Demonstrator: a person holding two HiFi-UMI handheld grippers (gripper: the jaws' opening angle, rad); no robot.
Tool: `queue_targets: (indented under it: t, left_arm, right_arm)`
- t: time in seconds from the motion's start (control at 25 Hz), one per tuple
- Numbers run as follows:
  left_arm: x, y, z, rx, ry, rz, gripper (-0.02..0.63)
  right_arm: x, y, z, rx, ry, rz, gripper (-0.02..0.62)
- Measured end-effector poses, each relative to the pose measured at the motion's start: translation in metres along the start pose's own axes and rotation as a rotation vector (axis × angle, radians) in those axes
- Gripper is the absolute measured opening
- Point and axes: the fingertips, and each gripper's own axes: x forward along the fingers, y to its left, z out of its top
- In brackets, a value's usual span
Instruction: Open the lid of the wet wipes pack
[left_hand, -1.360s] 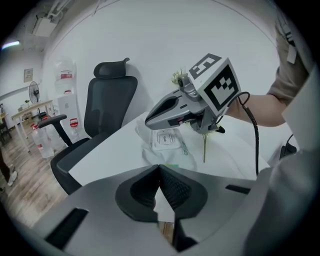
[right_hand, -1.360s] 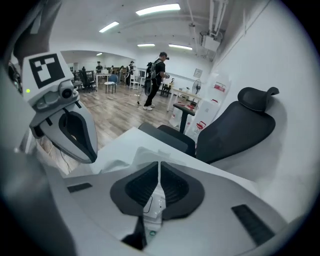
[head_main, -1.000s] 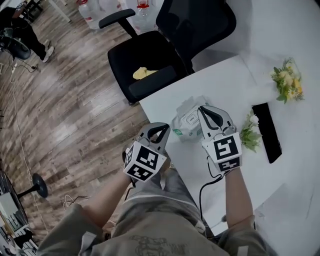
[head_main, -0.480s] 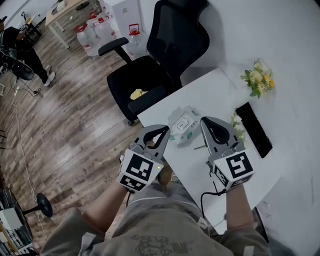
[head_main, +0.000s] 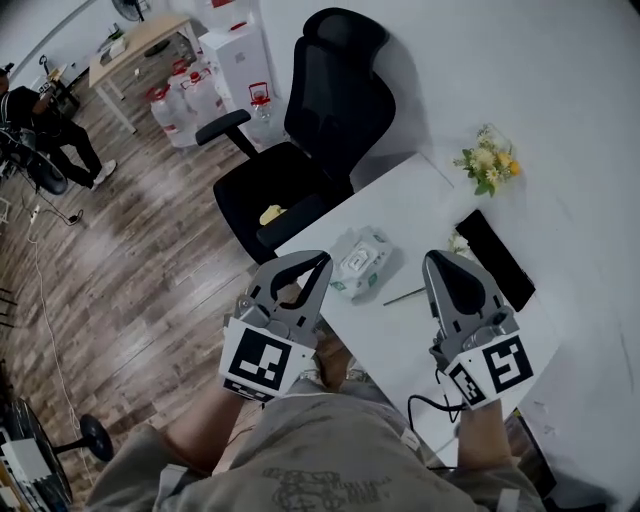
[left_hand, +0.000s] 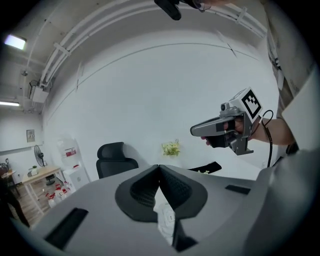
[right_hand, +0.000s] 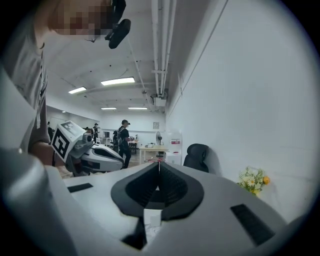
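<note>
Head view: left gripper (head_main: 321, 259) and right gripper (head_main: 433, 259) hover over the white surface (head_main: 405, 205), wet wipes pack (head_main: 360, 262) untouched.
Both pairs of jaws are pressed together with nothing between them. The pack lies flat near the surface's edge, between the two tips, just beside the black office chair (head_main: 320, 130).

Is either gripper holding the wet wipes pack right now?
No, the wet wipes pack lies on the table, apart from the left gripper and right gripper.

On table (head_main: 405, 205), wet wipes pack (head_main: 358, 262), seemingly before chair (head_main: 310, 150)
</note>
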Motion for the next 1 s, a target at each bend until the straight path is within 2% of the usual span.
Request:
queue_targets:
  t: [0.24,0.72,1.0]
  left_arm:
    - [-0.021,-0.007,0.019,0.015,-0.023,-0.003,0.017]
    - [-0.024,-0.014,0.018,-0.008,-0.015,-0.008,0.017]
    - [-0.019,-0.019,0.018,-0.019,-0.017,-0.020,0.017]
  right_arm:
    - [-0.025,0.025,0.022,-0.094,-0.039,-0.011,0.032]
    - [-0.031,0.032,0.014,-0.057,-0.042,0.015,0.032]
    - [-0.036,0.023,0.017,-0.059,-0.065,-0.025,0.032]
